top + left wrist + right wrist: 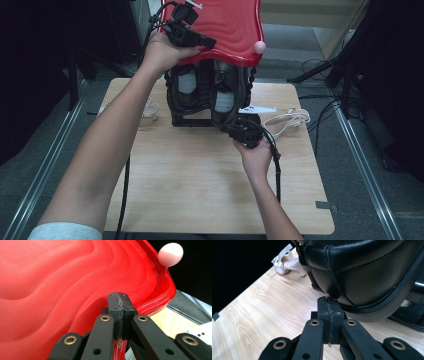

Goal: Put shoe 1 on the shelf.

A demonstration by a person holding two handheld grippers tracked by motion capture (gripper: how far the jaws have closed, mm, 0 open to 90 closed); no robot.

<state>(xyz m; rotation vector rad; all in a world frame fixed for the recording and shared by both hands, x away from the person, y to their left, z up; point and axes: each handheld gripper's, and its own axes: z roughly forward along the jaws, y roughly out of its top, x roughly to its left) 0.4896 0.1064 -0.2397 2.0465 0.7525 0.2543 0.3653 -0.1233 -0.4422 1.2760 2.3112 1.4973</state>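
A red lid [227,22] with wavy ridges and a pink knob [259,47] is held tilted up over a black rack [186,121] at the table's far side. My left gripper [209,44] is shut on the lid's front rim; the red lid [62,282] shows between its jaws, and my left gripper [119,300] points toward the pink knob [170,254]. Two black shoes [225,95] stand in the rack under the lid. My right gripper [231,127] is shut, its tips [328,303] right against the right black shoe [367,272] just above the sole, with nothing seen between the jaws.
A white sandal [150,107] lies left of the rack, seen again as the white sandal [287,261]. Another white strappy sandal [291,119] and a small white plate [257,109] lie to the right. The wooden table [200,190] stretches toward me; cables trail off its right edge.
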